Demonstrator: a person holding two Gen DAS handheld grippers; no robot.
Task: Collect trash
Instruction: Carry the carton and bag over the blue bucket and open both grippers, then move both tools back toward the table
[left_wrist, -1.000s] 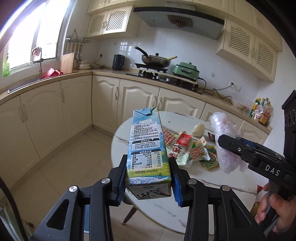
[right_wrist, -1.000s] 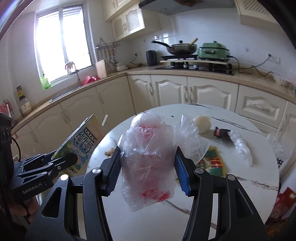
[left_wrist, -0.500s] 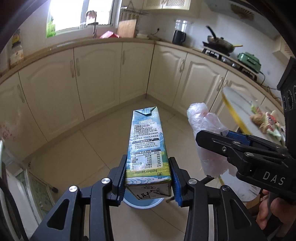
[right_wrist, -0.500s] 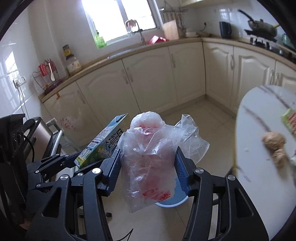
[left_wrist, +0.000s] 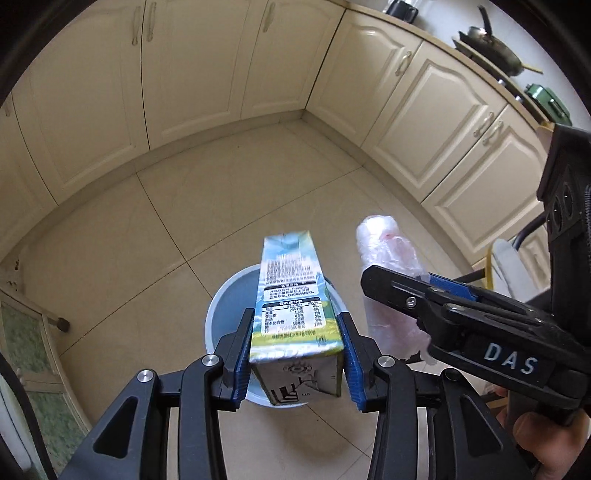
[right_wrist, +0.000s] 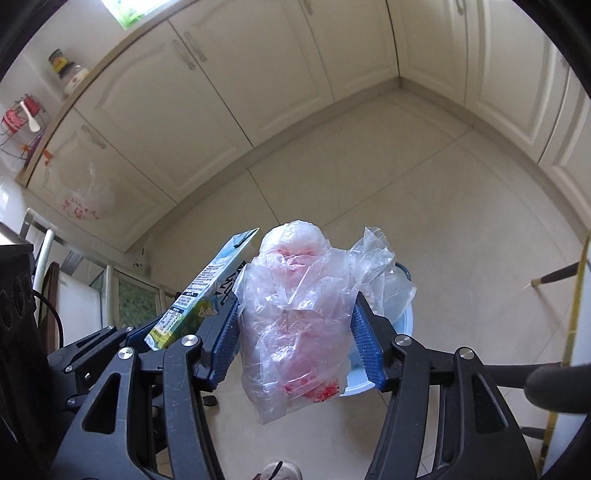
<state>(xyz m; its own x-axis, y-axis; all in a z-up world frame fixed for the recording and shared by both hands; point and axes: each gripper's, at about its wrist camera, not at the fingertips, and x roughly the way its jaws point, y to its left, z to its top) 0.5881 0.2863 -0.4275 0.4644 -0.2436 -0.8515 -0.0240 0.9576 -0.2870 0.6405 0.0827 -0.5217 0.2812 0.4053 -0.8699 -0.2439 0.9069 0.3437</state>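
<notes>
Cream kitchen cabinets ring a beige tiled floor, w/ a round pale-blue plastic bin standing on the tiles; everything below is placed relative to that bin.

Left hand-held gripper is clamped on the base of a tall blue-green milk carton w/ a printed nutrition label. In the left wrist view the carton sits directly over the bin's mouth, its long axis running along the fingers, top end pointing down and away toward the far rim. Bin interior shows on both sides of it.

Right hand-held gripper carries a crumpled clear plastic bag w/ pink-red print. Its jaws have just been opening; the bag is between them and the right pad looks to stand slightly off the film, so the grip seems about gone. In the right wrist view the bin's blue rim peeks out behind the bag's right edge, so the bag hangs above the bin too, prob. nearer one side than dead centre.

Both loads are over the opening; the bag looks like the first to drop, carton next. Risk: the light bag may drift or cling to a pad and miss the rim.
</notes>
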